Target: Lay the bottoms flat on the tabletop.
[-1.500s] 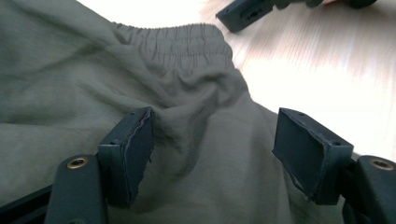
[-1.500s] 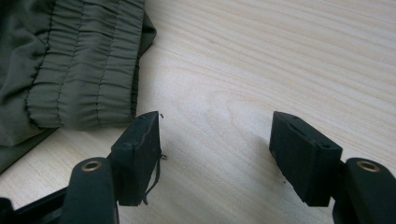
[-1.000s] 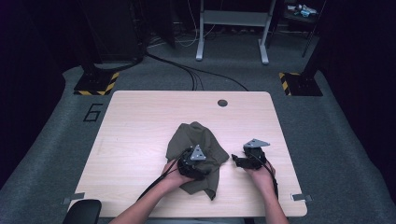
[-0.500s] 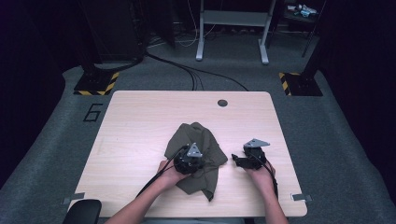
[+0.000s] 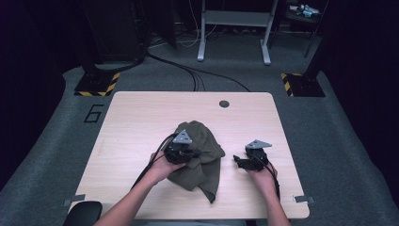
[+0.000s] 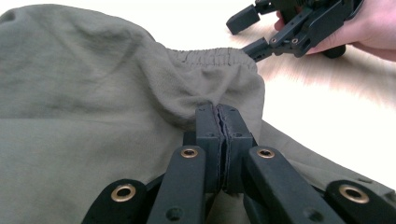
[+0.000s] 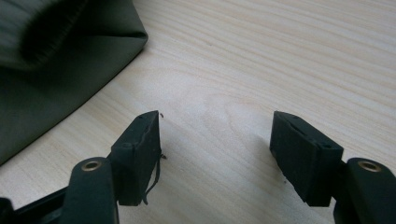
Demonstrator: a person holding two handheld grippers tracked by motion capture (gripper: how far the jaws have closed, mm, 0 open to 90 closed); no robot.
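An olive-green garment [image 5: 207,157] lies crumpled on the light wooden table [image 5: 136,117], near its front middle. My left gripper [image 5: 187,154] is above the garment's left side, shut on a pinched fold of it. In the left gripper view the jaws [image 6: 223,112] meet tight on the cloth [image 6: 93,93], just below an elastic hem [image 6: 210,57], and the fold is lifted off the table. My right gripper [image 5: 238,161] rests to the right of the garment, open and holding nothing. In the right gripper view its pads [image 7: 217,135] stand wide over bare wood, with the garment's edge [image 7: 56,79] to the left.
A round cable hole [image 5: 224,103] sits near the table's far edge. Beyond the table are stand bases with yellow-black stripes [image 5: 96,85] [image 5: 301,84], floor cables [image 5: 197,75] and a metal frame [image 5: 233,28]. A chair back [image 5: 82,214] is at the front left.
My left gripper has shut on the garment and risen a little, pulling a fold of cloth up with it. The right gripper has stayed where it was.
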